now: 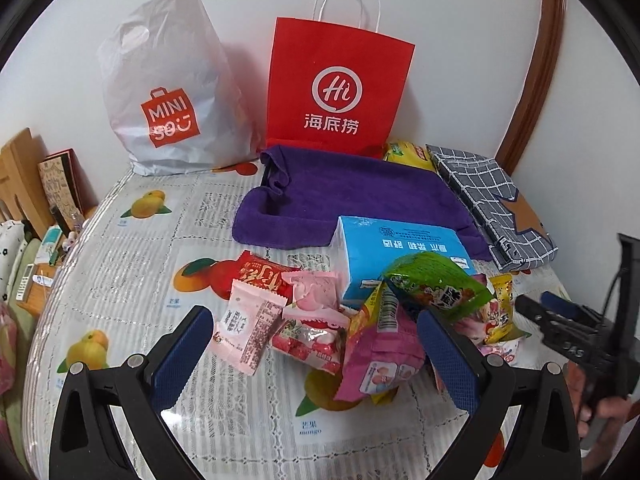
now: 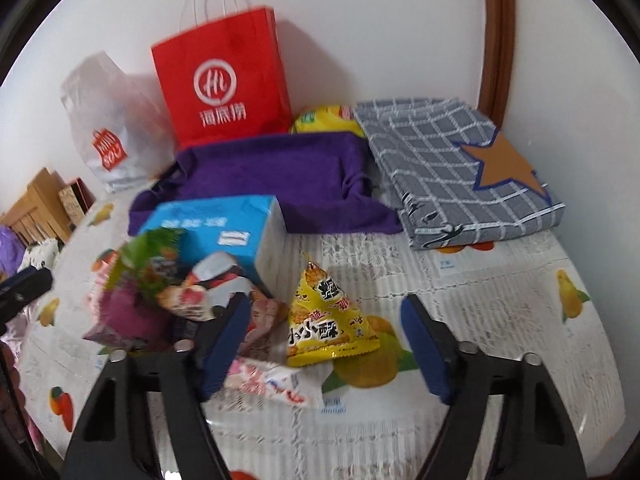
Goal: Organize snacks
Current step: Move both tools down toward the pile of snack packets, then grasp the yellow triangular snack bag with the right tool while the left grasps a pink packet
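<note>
A pile of snack packets lies on the fruit-print tablecloth point(image 1: 132, 256). It holds a pale pink packet point(image 1: 244, 328), a red packet point(image 1: 264, 276), a magenta bag point(image 1: 380, 356) and a green bag point(image 1: 436, 280), all in front of a blue box point(image 1: 400, 248). My left gripper point(image 1: 316, 356) stands open just above the pile, its pads clear of the packets between them. A yellow triangular packet point(image 2: 324, 316) lies between the blue pads of my right gripper point(image 2: 324, 340), which is open and not touching it.
A red paper bag point(image 1: 336, 84) and a white plastic shopping bag point(image 1: 168, 92) stand against the back wall. A purple towel point(image 1: 352, 200) and a folded grey checked cloth point(image 2: 452, 164) lie behind the snacks. A wooden rack point(image 1: 20, 172) stands off the table's left edge.
</note>
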The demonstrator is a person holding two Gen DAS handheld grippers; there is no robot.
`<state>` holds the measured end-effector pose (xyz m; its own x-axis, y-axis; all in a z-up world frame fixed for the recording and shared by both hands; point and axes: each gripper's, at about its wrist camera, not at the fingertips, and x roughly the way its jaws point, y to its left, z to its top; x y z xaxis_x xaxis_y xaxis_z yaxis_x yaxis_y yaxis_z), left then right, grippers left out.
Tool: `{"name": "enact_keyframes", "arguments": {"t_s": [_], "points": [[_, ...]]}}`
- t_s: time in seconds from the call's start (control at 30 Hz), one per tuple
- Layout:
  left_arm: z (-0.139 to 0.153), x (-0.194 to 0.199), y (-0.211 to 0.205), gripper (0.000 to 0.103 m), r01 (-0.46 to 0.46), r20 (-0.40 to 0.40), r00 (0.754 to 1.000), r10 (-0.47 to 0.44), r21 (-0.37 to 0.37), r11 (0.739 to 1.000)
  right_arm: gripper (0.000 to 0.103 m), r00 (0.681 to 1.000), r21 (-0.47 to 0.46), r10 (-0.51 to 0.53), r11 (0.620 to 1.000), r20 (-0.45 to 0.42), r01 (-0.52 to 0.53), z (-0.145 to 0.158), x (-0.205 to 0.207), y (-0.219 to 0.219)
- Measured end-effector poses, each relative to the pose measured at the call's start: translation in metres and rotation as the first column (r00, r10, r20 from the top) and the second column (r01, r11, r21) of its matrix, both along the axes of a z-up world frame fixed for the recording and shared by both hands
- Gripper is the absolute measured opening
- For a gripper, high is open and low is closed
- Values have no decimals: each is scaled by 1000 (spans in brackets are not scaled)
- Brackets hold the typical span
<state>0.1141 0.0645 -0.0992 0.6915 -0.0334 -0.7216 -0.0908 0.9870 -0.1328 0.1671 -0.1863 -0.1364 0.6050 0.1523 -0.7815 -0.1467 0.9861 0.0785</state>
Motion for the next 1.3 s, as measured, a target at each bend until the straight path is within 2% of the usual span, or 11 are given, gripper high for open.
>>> {"name": "enact_keyframes", "arguments": {"t_s": [0.2, 0.37, 0.53, 0.67, 0.87, 1.0, 1.17, 1.27, 1.3], "points": [[-5, 8, -6, 102, 39, -24, 999, -39, -10, 999, 72, 998, 0, 35, 999, -45, -35, -27, 24, 4], [-16, 11, 0, 102, 9, -52, 999, -9, 9, 1000, 59, 994, -36, 52, 998, -96, -56, -48, 37, 12], [-27, 18, 23, 102, -40, -84, 996, 37, -24, 999, 46, 997, -50, 44, 998, -64, -47, -52, 32, 5], [-32, 30, 31, 102, -58, -96, 994, 57, -1, 998, 46, 999, -71, 21, 997, -29, -23, -54, 26, -8], [-40, 49, 54, 102, -97, -115, 988, 103, 60, 993, 45, 1000, -56, 23, 998, -4, -23, -56, 25, -13], [-54, 56, 74, 97, -117, -160, 979, 124, 49, 992, 46, 1000, -49, 25, 998, -14, -25, -57, 27, -15], [-72, 49, 72, 94, -41, -173, 984, 50, 53, 998, 46, 1000, -42, 22, 999, -21, -23, -58, 27, -15], [-80, 43, 70, 93, 2, -163, 987, -1, 4, 1000, 48, 999, -19, 20, 1000, -40, -21, -60, 30, -17], [-83, 43, 69, 90, 13, -163, 987, -15, -15, 1000, 50, 999, -13, 20, 1000, -46, -21, -62, 30, -18]]}}
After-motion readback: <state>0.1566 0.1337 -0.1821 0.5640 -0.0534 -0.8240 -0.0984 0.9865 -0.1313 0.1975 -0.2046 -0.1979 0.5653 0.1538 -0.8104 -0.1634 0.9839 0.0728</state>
